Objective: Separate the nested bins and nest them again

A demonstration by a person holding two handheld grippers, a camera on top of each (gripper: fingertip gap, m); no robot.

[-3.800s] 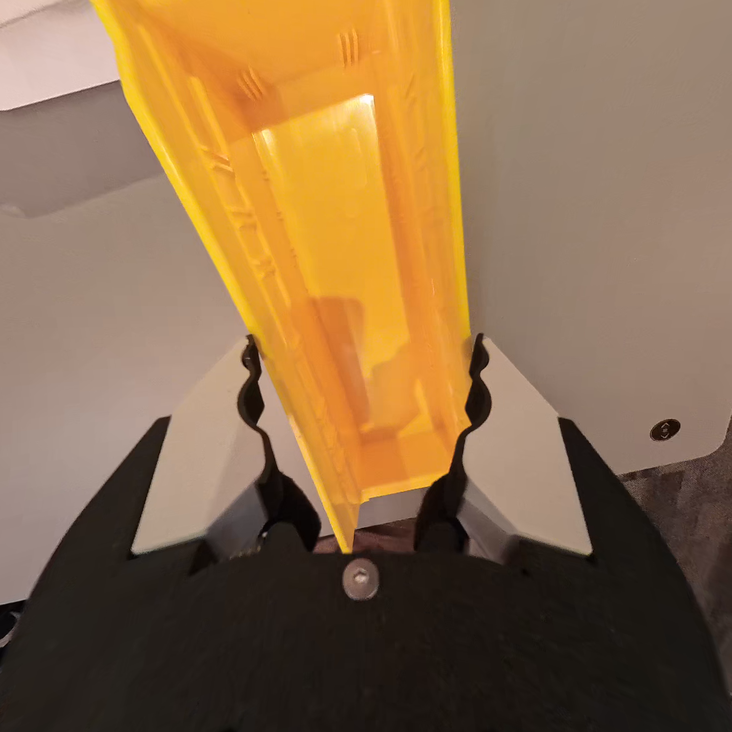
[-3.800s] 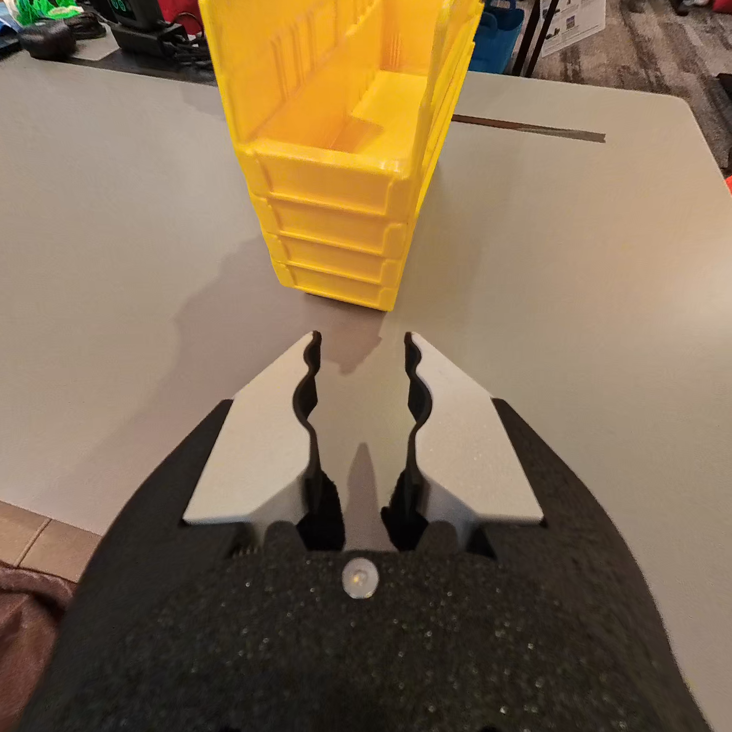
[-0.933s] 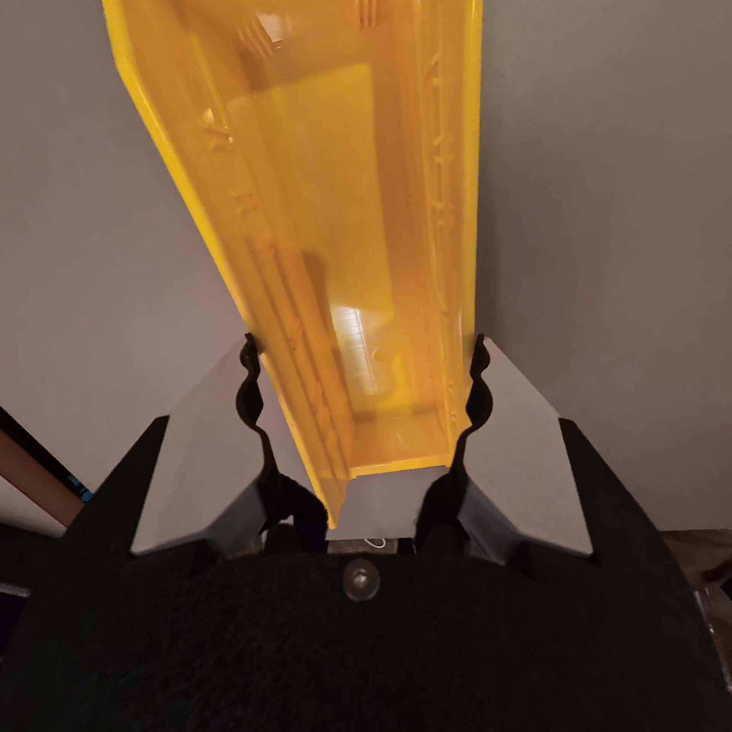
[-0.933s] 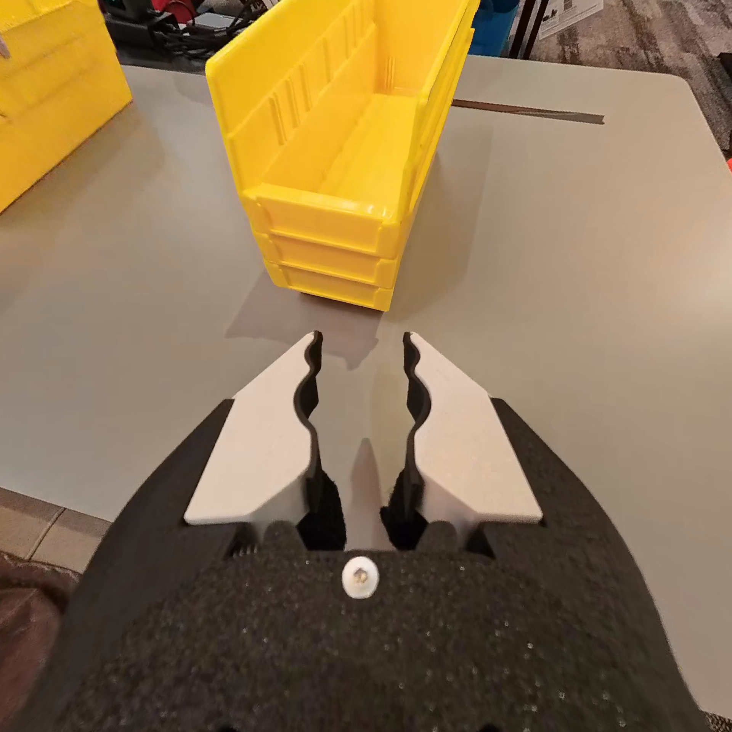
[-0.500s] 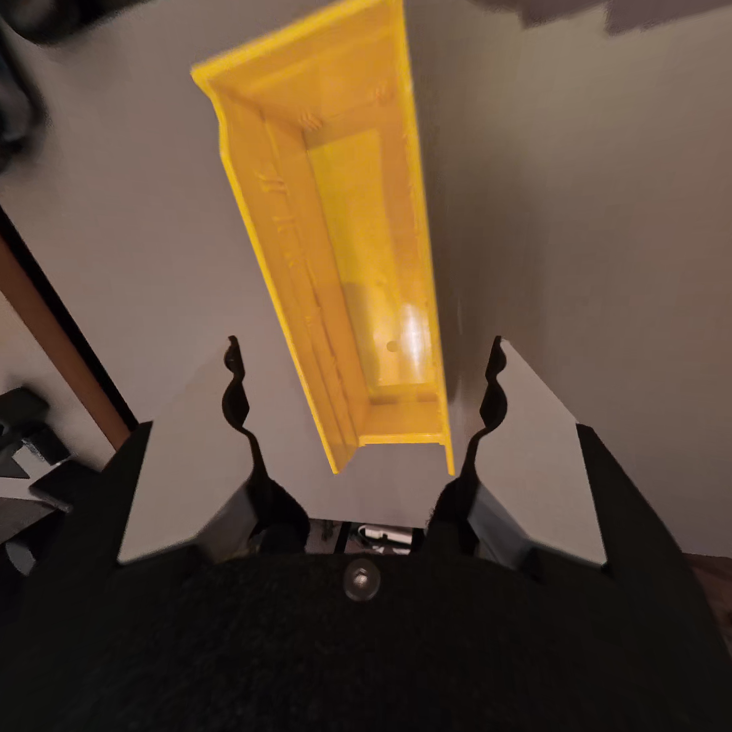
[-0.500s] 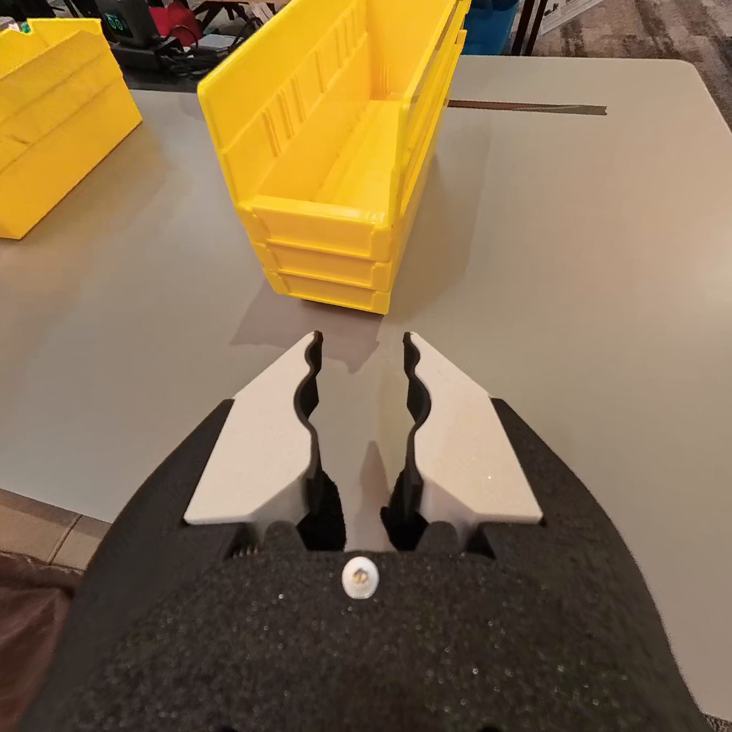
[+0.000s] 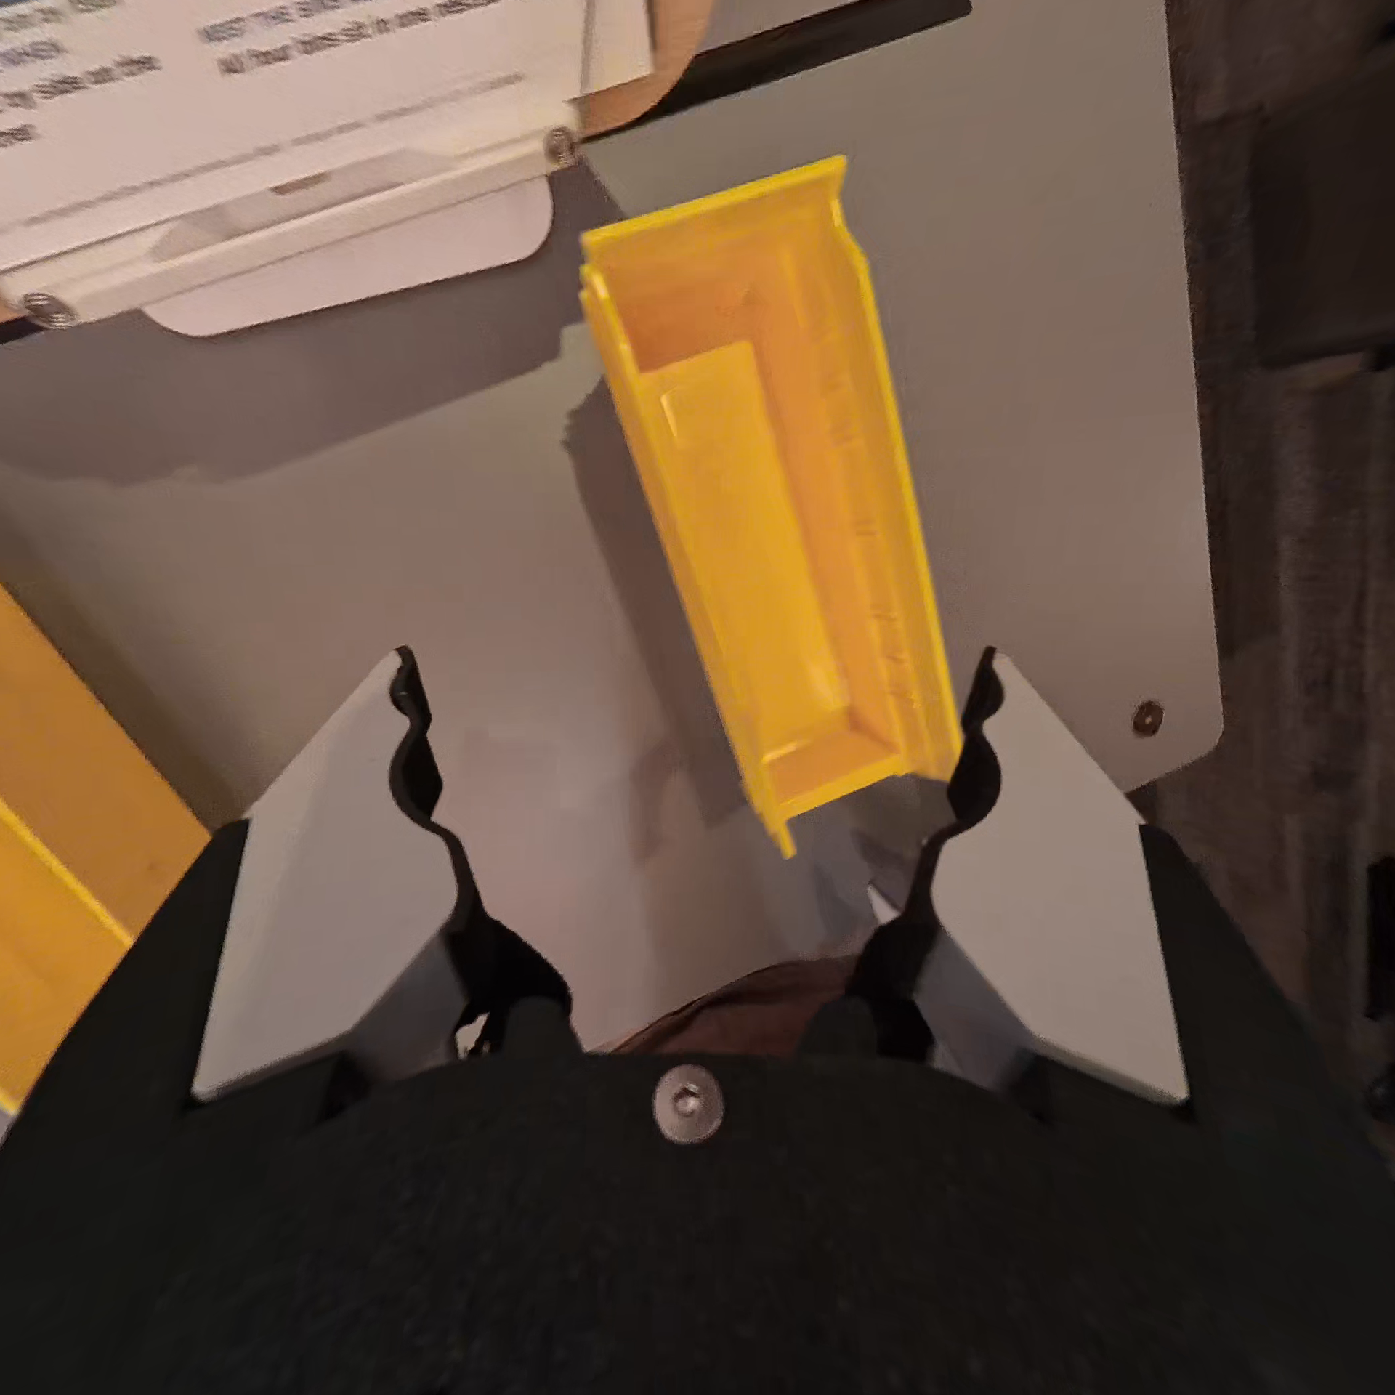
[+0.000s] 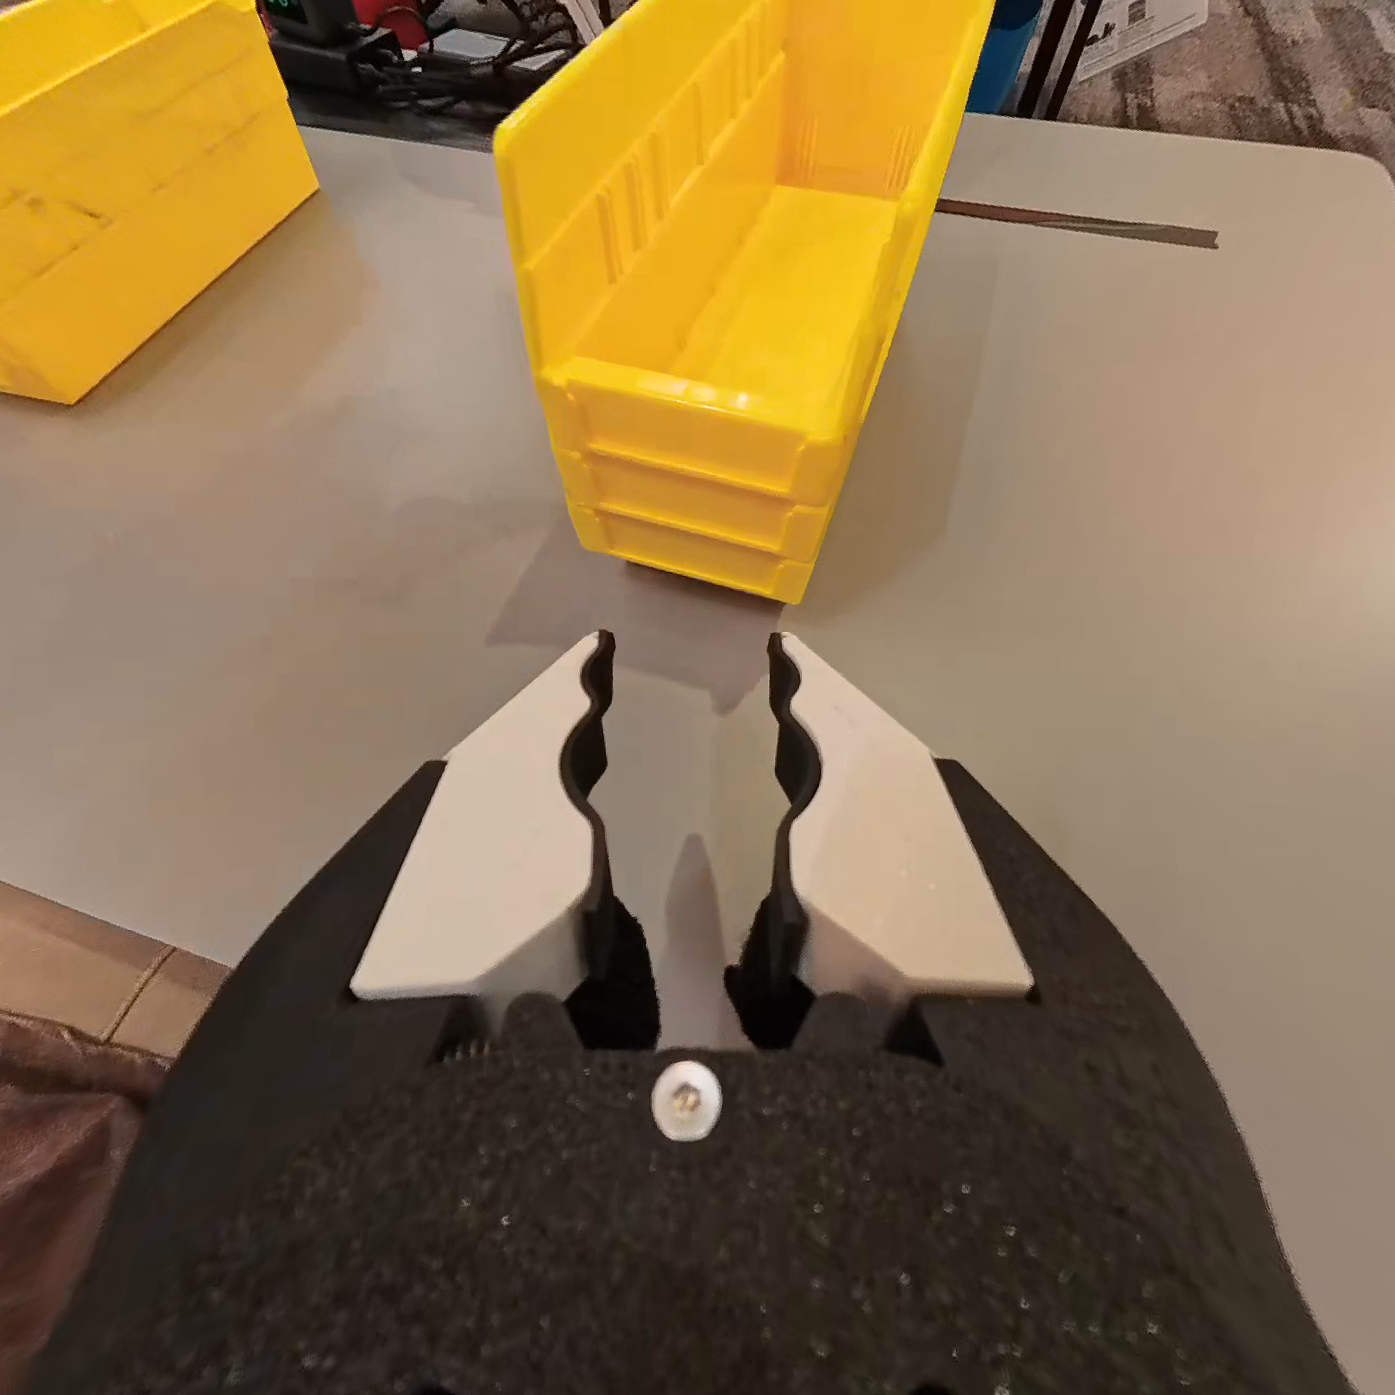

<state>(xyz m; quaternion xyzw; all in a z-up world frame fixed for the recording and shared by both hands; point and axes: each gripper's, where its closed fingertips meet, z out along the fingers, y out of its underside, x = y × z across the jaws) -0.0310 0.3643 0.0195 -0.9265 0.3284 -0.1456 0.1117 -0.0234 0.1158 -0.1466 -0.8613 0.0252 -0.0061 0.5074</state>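
Left tool (image 7: 694,664) spread wide, empty; right tool (image 8: 691,642) narrowly parted, empty.

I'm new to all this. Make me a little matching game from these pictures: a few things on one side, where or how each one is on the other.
Things:
1. single yellow bin
2. nested stack of bins
3. left tongs
4. paper sheet

States:
A. three bins nested, straight ahead of the right tongs
B. wide open, holding nothing
C. alone on the grey table, open side up
D. at the table's far edge

Pairs: 1-C, 2-A, 3-B, 4-D
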